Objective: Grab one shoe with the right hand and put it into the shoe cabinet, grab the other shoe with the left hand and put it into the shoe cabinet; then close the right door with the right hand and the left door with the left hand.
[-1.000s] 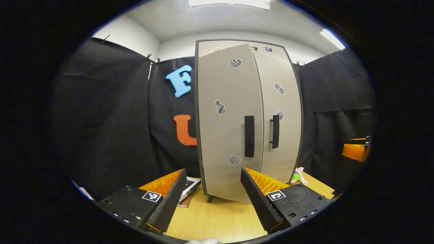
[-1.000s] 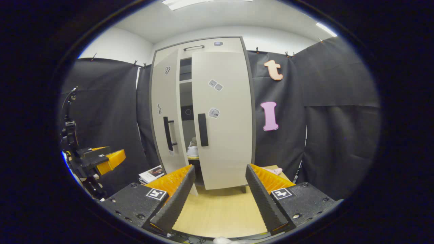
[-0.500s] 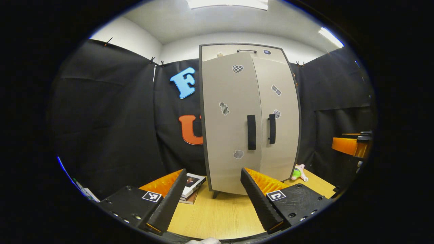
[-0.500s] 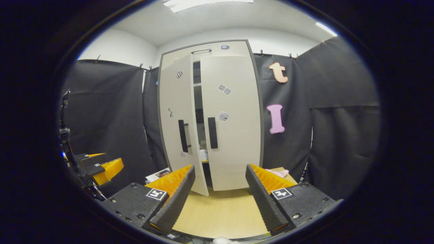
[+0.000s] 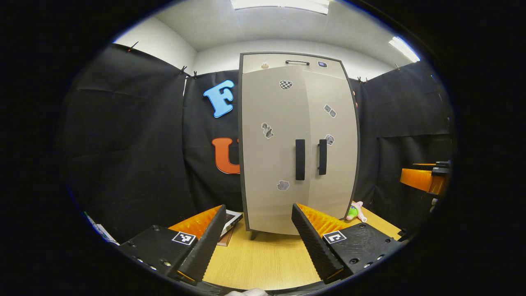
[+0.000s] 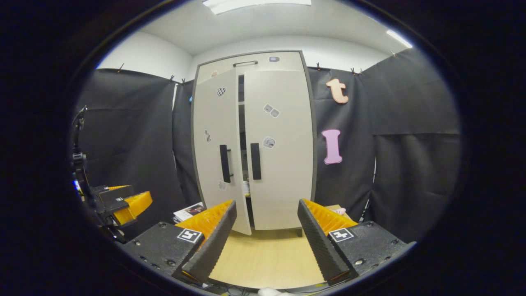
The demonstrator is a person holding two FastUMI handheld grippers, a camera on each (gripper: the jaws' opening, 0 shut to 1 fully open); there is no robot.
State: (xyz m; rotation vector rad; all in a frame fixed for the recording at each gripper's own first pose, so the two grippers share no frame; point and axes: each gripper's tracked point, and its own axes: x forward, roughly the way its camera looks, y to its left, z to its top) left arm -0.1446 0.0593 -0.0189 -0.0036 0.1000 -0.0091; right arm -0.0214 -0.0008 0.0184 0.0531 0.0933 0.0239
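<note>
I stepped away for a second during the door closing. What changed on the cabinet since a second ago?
The left door swung most of the way shut, leaving only a narrow gap beside the right door. Both tools, left and right, stayed open and empty, touching nothing. The cabinet and right door did not shift.

Books (image 5: 228,225); plush toy (image 5: 356,211) — tabletop (image 5: 263,263)

Black cloth walls (image 5: 123,135); white ceiling (image 5: 263,24); ceiling light (image 5: 279,4); wooden tabletop (image 6: 267,255).
</note>
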